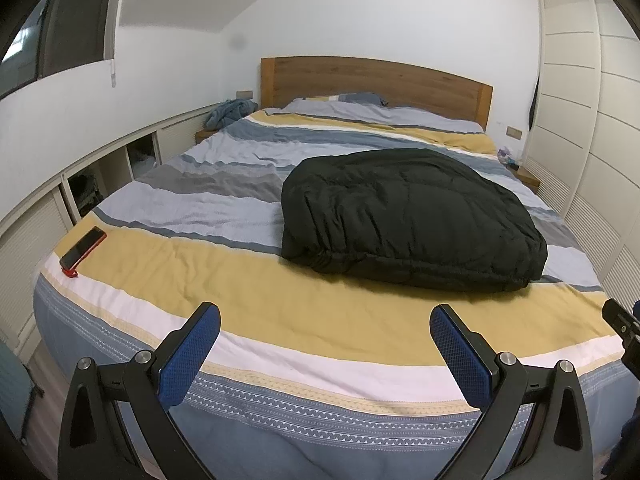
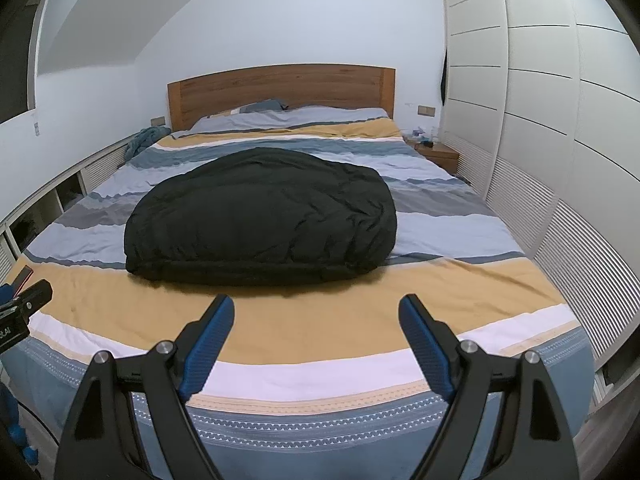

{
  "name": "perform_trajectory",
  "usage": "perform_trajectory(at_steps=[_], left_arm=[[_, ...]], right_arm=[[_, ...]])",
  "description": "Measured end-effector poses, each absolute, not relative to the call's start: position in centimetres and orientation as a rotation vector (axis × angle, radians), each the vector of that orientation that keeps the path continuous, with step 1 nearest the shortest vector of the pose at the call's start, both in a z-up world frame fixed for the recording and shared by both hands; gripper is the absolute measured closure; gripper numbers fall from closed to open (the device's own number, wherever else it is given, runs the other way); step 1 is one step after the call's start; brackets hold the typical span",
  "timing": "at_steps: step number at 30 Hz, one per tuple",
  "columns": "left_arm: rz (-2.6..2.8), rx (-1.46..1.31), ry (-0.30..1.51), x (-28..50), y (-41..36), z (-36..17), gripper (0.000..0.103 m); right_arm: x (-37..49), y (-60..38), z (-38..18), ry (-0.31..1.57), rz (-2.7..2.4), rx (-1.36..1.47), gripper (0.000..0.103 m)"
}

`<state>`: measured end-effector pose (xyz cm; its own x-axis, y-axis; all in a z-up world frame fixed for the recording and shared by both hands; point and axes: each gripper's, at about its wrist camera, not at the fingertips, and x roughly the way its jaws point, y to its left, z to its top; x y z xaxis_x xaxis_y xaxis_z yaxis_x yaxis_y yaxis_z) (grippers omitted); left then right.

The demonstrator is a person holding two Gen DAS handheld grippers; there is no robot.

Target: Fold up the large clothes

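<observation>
A black puffy jacket [image 1: 412, 220] lies folded into a thick bundle on the striped bed [image 1: 256, 280], right of the middle; the right wrist view shows the jacket [image 2: 260, 216] straight ahead. My left gripper [image 1: 325, 318] hovers open over the foot of the bed, short of the jacket, with nothing between its blue pads. My right gripper [image 2: 317, 310] is open too, just in front of the jacket's near edge and apart from it. Part of the other gripper shows at each view's side edge.
A phone in a red case [image 1: 82, 251] lies at the bed's near left corner. A wooden headboard [image 1: 372, 80], pillows and a blue cloth [image 1: 230, 112] are at the far end. White wardrobes [image 2: 540, 120] line the right, low shelves [image 1: 92, 184] the left, a nightstand [image 2: 438, 156] beside the bed.
</observation>
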<state>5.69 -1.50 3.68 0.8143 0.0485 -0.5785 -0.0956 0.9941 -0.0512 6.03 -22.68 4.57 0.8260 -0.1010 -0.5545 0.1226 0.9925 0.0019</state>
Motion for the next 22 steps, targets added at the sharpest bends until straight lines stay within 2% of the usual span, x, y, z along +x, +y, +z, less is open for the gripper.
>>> perform_trajectory(at_steps=[22], left_arm=[[0.066, -0.064, 0.624, 5.69, -1.64, 3.48, 0.0]], right_arm=[[5.5, -23.49, 4.87, 0.581, -0.136, 0.033, 0.019]])
